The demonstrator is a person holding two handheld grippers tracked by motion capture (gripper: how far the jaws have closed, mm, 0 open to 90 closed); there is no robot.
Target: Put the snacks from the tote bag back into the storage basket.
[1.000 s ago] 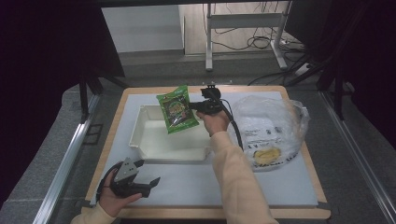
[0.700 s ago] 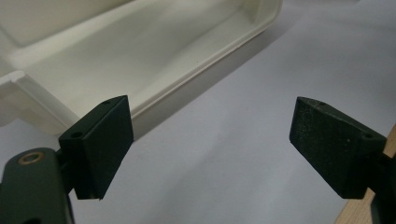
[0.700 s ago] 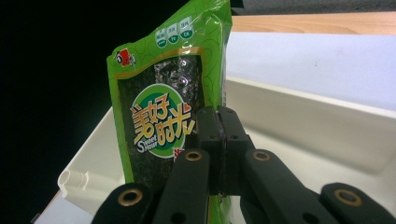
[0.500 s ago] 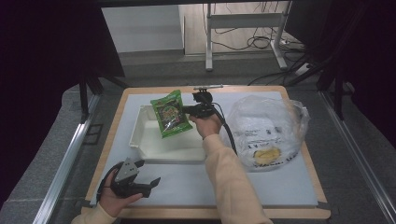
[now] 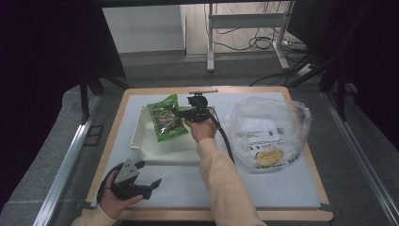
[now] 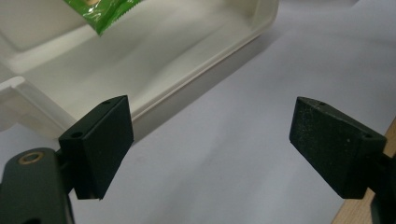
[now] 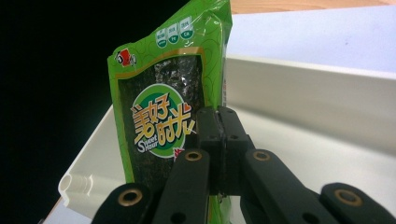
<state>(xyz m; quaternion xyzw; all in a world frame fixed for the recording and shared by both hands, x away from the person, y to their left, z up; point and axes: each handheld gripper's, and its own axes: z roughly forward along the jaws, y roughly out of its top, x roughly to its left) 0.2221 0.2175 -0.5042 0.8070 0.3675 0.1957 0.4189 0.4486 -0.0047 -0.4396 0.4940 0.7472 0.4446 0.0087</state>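
A green snack packet (image 5: 166,117) hangs over the white tray (image 5: 141,141), with my right gripper (image 5: 182,114) shut on its edge. In the right gripper view the packet (image 7: 163,116) stands upright with the jaws pinched together on its right edge, my right gripper (image 7: 218,126) above the tray's floor (image 7: 303,154). My left gripper (image 5: 148,184) rests near the table's front left, held in a hand, jaws apart. In the left gripper view my left gripper (image 6: 210,149) is open over the white mat, the tray's wall (image 6: 187,88) just beyond, a corner of the packet (image 6: 100,11) at the top.
A crumpled clear plastic bag (image 5: 268,132) with something yellow inside lies on the right of the white mat (image 5: 263,188). The wooden table edge (image 5: 211,214) runs along the front. A metal frame and cables stand on the floor behind.
My right gripper has carried the green packet left and down, from above the tray's far right corner to lower over the tray. The left gripper has stayed put.
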